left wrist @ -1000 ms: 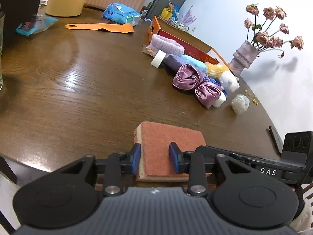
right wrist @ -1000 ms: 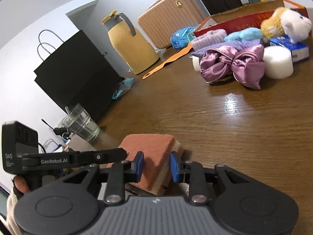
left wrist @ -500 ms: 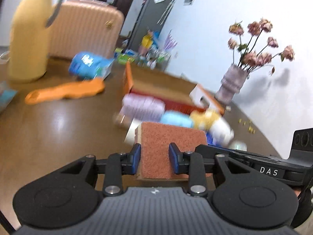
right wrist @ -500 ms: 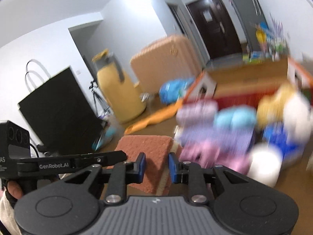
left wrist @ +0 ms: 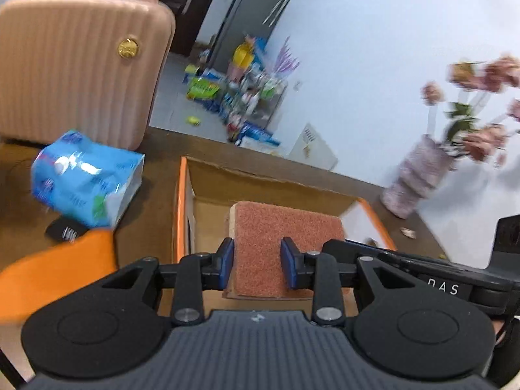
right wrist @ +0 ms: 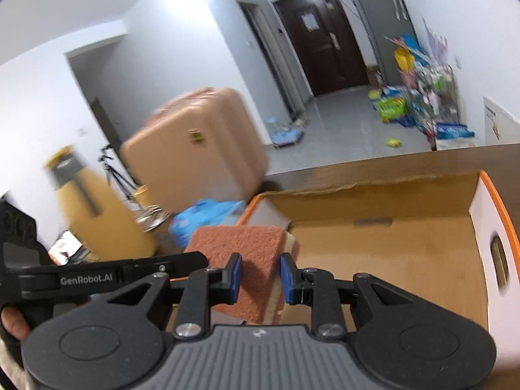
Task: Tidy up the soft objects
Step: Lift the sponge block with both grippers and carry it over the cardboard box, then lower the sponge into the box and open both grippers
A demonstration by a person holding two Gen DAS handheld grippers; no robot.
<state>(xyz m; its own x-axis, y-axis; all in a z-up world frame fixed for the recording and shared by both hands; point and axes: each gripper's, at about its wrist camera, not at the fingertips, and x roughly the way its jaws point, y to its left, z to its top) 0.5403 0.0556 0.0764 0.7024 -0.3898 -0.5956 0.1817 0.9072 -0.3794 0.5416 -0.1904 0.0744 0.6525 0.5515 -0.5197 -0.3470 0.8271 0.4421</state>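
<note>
Both grippers grip one rust-red scouring sponge with a pale yellow base (left wrist: 279, 240). My left gripper (left wrist: 256, 266) is shut on it, and my right gripper (right wrist: 258, 278) is shut on the same sponge (right wrist: 247, 250). The sponge hangs in the air over the open cardboard box with orange edges (left wrist: 182, 201), whose bare brown inside fills the right wrist view (right wrist: 390, 243). The other soft objects are out of view.
A blue tissue pack (left wrist: 87, 178) and an orange strip (left wrist: 55, 273) lie on the table left of the box. A pink suitcase (left wrist: 81, 65) stands behind. A vase of dried flowers (left wrist: 422, 175) stands right of the box. A yellow jug (right wrist: 94, 211) stands at the left.
Both grippers lifted the sponge off the table and carried it forward, past the pile of soft objects, to above the open box.
</note>
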